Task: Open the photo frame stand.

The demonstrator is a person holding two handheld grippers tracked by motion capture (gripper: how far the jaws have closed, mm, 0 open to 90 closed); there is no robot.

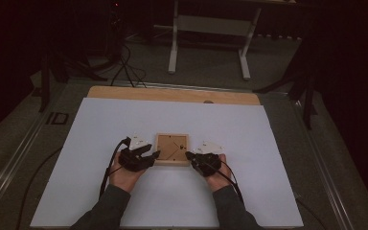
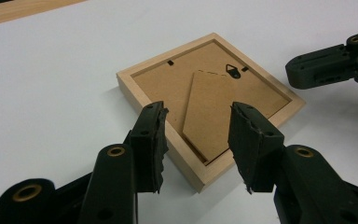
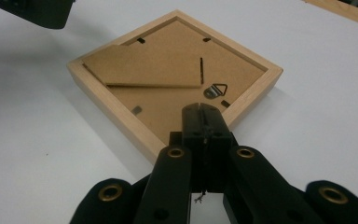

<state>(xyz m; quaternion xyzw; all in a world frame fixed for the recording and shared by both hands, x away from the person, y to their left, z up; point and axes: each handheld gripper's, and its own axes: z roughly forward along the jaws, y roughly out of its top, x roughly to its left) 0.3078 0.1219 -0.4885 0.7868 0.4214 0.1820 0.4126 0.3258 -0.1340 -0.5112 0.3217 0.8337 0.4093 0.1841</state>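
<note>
Square light-wood picture frame (image 1: 172,149), lying face-down on white table sheet (image 1: 100,143) btw. grippers; left gripper (image 2: 198,140) standing spread astride near corner, right gripper (image 3: 204,122) pressed together, empty, at opposite corner. Risk: closed tips nudging frame w/o gripping, sliding it

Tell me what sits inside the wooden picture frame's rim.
Inside the wooden picture frame lies a brown backing board with a folded-flat easel stand, a metal hanging loop and small retaining tabs. Whatever lies beneath the board is covered, since the frame lies face down.

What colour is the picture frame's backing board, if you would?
Brown cardboard backing board, best in the right gripper view.
</note>
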